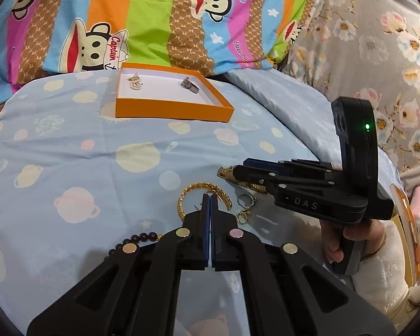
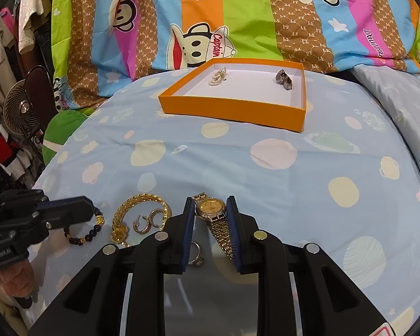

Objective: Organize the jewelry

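An orange tray (image 2: pixel 232 113) (image 1: pixel 170 109) lies far on the bed, holding a pearl piece (image 2: pixel 217 77) and a silver watch (image 2: pixel 283 79). My right gripper (image 2: pixel 209 210) is open around a gold watch (image 2: pixel 210 208), whose band (image 2: pixel 222 235) runs between the fingers. A ring (image 2: pixel 196 254) lies under it. A gold chain bracelet (image 2: pixel 142 210) (image 1: pixel 201 193), hoop earrings (image 2: pixel 147 222) and a dark bead bracelet (image 2: pixel 84 236) (image 1: pixel 137 240) lie to the left. My left gripper (image 1: pixel 210 198) is shut over the gold bracelet; whether it holds anything is unclear.
The bed has a blue planet-print sheet (image 2: pixel 238 162). A striped cartoon pillow (image 2: pixel 224 14) stands behind the tray. A floral quilt (image 1: pixel 378 56) lies at right. A fan (image 2: pixel 19 112) and clothes stand off the left edge.
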Tool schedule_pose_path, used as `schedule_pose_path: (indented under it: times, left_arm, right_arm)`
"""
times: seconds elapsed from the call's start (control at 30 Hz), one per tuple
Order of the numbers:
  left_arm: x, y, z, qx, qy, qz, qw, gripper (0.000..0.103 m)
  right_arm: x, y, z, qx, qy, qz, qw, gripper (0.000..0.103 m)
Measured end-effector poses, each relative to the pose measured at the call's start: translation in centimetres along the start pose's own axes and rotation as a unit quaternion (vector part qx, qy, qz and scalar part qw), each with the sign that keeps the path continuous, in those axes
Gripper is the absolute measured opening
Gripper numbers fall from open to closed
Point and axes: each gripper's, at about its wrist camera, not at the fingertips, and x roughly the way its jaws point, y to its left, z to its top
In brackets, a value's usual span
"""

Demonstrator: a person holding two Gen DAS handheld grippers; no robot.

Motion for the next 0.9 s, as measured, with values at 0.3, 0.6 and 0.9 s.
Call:
schedule_pose_path:
  times: [0.3,0.6,0.9]
  left_arm:
    - [0.4,0.4,-0.1,-0.005,0.013,0.006,0.9999,0.000]
    - [1.0,0.5,-0.4,0.003,0.024,0.028,0.9993,0.000]
    - [0.1,1.4,-1.2,0.006,0.029,0.065,0.9974,0.000]
  right_arm:
    - [-0.2,0.1,-0.1,0.001,-0.001,-0.001,1.000,0.022]
    - [-1.1,-0.4,-0.1,0.014,-0.024,0.000,1.000,0.022]
    - [-3.9,-0.3,-1.5,0.030,-0.051,-0.033,0.998,0.022]
